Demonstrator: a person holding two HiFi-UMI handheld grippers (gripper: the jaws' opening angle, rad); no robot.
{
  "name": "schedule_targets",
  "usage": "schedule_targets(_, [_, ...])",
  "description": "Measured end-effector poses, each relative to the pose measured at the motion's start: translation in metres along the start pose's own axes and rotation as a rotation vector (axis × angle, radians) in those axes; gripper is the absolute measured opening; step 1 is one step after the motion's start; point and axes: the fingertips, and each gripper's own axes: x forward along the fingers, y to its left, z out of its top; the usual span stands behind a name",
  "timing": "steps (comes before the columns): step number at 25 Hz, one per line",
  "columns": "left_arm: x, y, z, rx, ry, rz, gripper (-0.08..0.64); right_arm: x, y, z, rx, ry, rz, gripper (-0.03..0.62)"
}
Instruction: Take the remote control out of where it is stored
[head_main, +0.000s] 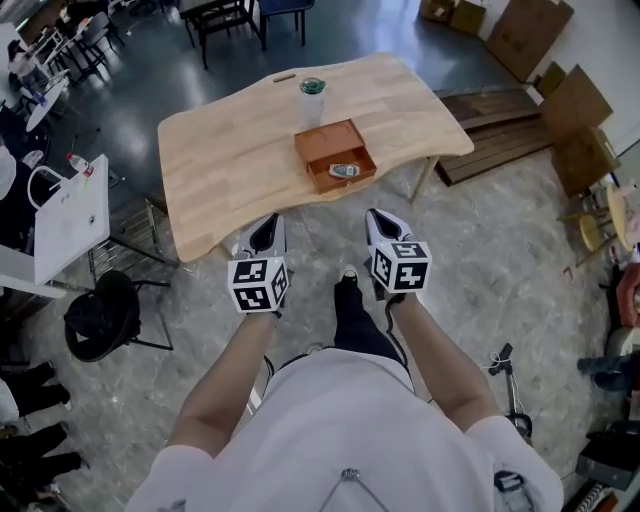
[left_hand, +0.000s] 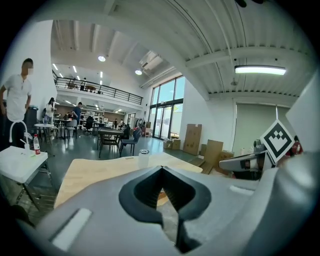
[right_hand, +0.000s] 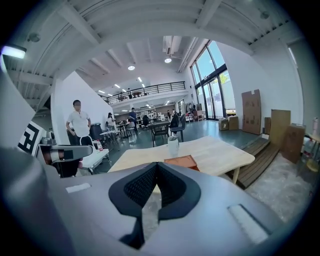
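Head view: left gripper (head_main: 265, 228) and right gripper (head_main: 386, 226) side by side over the stone floor, short of the wooden table (head_main: 220, 150). Nothing stands between them and it. On the table: 1 orange-brown box (head_main: 328, 140), 1 lidded tumbler (head_main: 312, 98) just behind it. 1 remote control (head_main: 344, 170) lies in the box's open near tray, untouched. Left of it: white side table (head_main: 70, 225) with 1 bottle (head_main: 79, 163), black chair (head_main: 105, 315). Cardboard boxes (head_main: 528, 35) far right

Left gripper view: jaws clenched together, nothing between them. Table, tumbler (left_hand: 144, 158) ahead, a person (left_hand: 17, 100) standing far left

Right gripper view: jaws pressed together, empty. Box (right_hand: 183, 161) and tumbler (right_hand: 173, 145) ahead on the table, well apart from the jaws
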Motion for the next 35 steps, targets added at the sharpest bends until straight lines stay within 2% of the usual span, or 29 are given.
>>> schedule_targets(5, [0.073, 0.022, 0.028, 0.002, -0.010, 0.036, 0.001, 0.074, -0.036, 0.041, -0.001, -0.006, 0.038, 0.028])
schedule_targets(12, [0.169, 0.049, 0.073, -0.001, -0.025, 0.117, 0.001, 0.173, -0.078, 0.106, -0.044, 0.008, 0.135, 0.028])
schedule_targets(18, [0.221, 0.073, 0.084, -0.018, -0.001, 0.179, 0.001, 0.240, -0.117, 0.143, -0.041, 0.031, 0.171, 0.028])
schedule_targets(23, [0.245, 0.100, 0.081, -0.036, 0.029, 0.219, 0.001, 0.281, -0.118, 0.143, -0.048, 0.075, 0.210, 0.028])
schedule_targets(29, [0.262, 0.131, 0.078, -0.042, 0.051, 0.209, 0.001, 0.312, -0.105, 0.135, -0.068, 0.131, 0.220, 0.028])
schedule_targets(32, [0.269, 0.148, 0.071, -0.058, 0.066, 0.206, 0.001, 0.325, -0.096, 0.118, -0.136, 0.188, 0.241, 0.028])
schedule_targets(35, [0.269, 0.162, 0.061, -0.072, 0.084, 0.206, 0.001, 0.339, -0.095, 0.085, -0.189, 0.288, 0.253, 0.028])
